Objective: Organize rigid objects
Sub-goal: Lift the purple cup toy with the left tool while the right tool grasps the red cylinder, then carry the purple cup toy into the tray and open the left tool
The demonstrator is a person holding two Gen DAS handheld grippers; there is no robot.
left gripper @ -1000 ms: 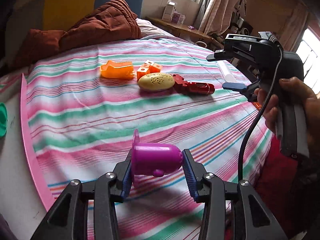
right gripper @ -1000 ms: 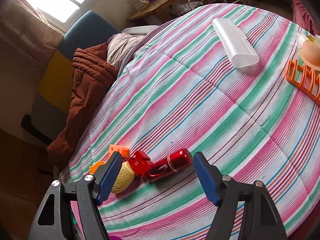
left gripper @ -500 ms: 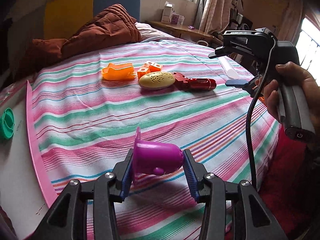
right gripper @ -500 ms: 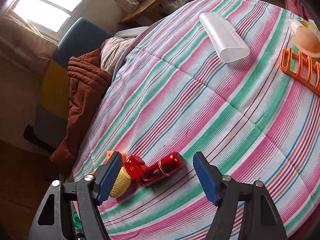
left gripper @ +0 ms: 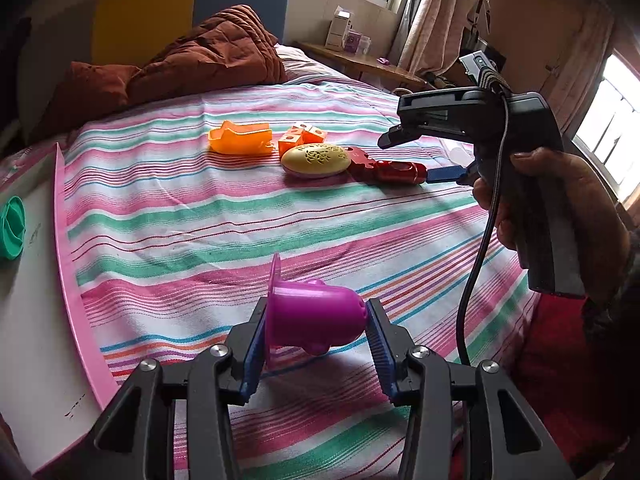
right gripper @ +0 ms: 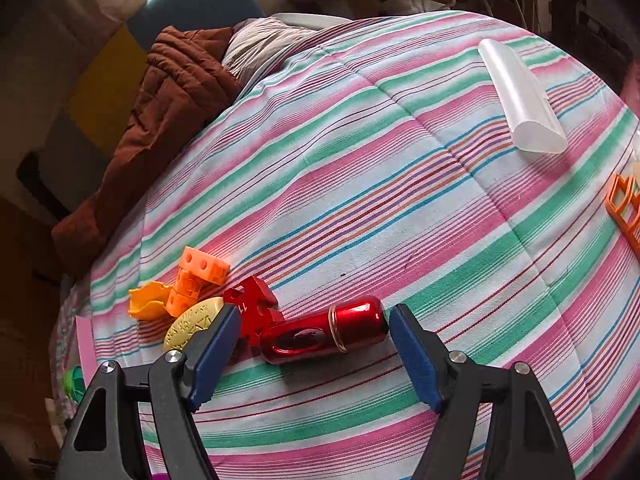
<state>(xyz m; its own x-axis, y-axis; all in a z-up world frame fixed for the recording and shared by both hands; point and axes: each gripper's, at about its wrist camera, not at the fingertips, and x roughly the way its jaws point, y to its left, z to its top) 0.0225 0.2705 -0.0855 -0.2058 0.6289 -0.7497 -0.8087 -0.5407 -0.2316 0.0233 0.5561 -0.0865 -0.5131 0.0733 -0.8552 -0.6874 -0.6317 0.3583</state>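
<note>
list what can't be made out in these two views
- Orange rack: right wrist view, cut off by the frame edge.
- Green ring: left wrist view, cut by the left edge.
- Yellow oval: right wrist view, partly behind the right gripper finger.
- Purple cup opening: left wrist view, faces away.

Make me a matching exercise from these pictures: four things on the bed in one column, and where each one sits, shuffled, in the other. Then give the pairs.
Things
1. purple cup
2. red metal cylinder
3. white plastic case
4. yellow oval

Places
A. alone, far off toward the bed's other side
B. gripped in the left tongs
C. between the open fingers of the right tongs
D. beside the orange blocks, next to the red block

Pairs: 1-B, 2-C, 3-A, 4-D
</note>
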